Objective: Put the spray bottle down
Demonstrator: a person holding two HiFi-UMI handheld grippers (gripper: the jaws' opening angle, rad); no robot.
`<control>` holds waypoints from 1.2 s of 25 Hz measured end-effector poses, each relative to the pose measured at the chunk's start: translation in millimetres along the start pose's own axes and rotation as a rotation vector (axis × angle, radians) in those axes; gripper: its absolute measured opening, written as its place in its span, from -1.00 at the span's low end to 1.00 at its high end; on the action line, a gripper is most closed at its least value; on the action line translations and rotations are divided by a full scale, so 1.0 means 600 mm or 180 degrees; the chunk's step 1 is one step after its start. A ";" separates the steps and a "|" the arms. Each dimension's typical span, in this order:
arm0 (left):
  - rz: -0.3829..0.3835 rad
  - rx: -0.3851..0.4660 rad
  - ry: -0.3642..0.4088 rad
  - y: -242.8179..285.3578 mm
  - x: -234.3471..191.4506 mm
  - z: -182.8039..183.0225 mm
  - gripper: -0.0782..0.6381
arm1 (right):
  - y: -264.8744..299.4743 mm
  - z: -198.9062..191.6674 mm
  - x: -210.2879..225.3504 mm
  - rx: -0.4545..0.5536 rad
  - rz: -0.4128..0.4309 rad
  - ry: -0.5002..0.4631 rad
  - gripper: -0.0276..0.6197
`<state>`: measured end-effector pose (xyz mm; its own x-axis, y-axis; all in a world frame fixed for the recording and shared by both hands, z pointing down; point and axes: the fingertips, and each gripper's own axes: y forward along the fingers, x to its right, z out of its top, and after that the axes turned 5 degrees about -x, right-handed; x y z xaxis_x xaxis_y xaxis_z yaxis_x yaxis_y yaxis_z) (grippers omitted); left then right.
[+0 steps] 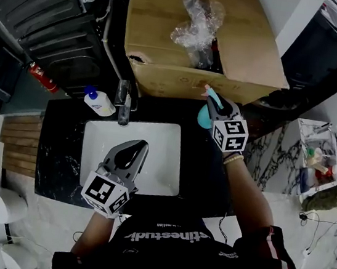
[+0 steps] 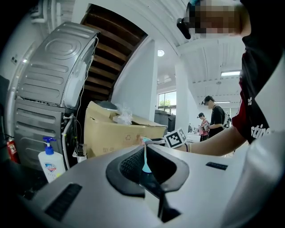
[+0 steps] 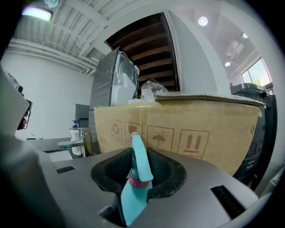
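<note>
I am gripping the spray bottle (image 3: 137, 171) in my right gripper (image 1: 215, 105), just in front of the cardboard box (image 1: 169, 38). My left gripper (image 1: 130, 153) is idling, jaws together and empty. Next, I judge, I am lowering the bottle upright onto the counter (image 1: 61, 147) below that box, then releasing.

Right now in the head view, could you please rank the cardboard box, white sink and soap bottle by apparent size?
Largest to smallest: cardboard box, white sink, soap bottle. The box top is nearer the camera, which flatters it.
</note>
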<state>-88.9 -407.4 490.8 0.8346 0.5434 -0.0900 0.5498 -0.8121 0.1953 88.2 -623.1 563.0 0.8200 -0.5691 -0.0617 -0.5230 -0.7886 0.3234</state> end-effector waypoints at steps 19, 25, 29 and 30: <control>-0.0100 0.0133 0.0010 -0.039 0.026 0.018 -0.70 | -0.107 0.061 -0.009 0.0160 -0.0023 -0.0107 -0.25; -0.0168 0.0307 0.0125 -0.058 0.036 0.057 -0.70 | -0.240 0.152 -0.065 0.0556 0.0050 -0.0109 -0.25; -0.0247 0.0400 0.0205 -0.065 0.048 0.086 -0.70 | -0.313 0.200 -0.130 0.0730 0.0216 -0.0151 -0.40; -0.0273 0.0425 0.0224 -0.067 0.053 0.093 -0.70 | -0.328 0.206 -0.148 0.0741 0.0279 -0.0173 -0.48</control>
<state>-82.7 -369.8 425.5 0.7826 0.6217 -0.0311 0.6224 -0.7806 0.0579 89.6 -446.2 388.0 0.7586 -0.6444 -0.0958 -0.6362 -0.7645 0.1039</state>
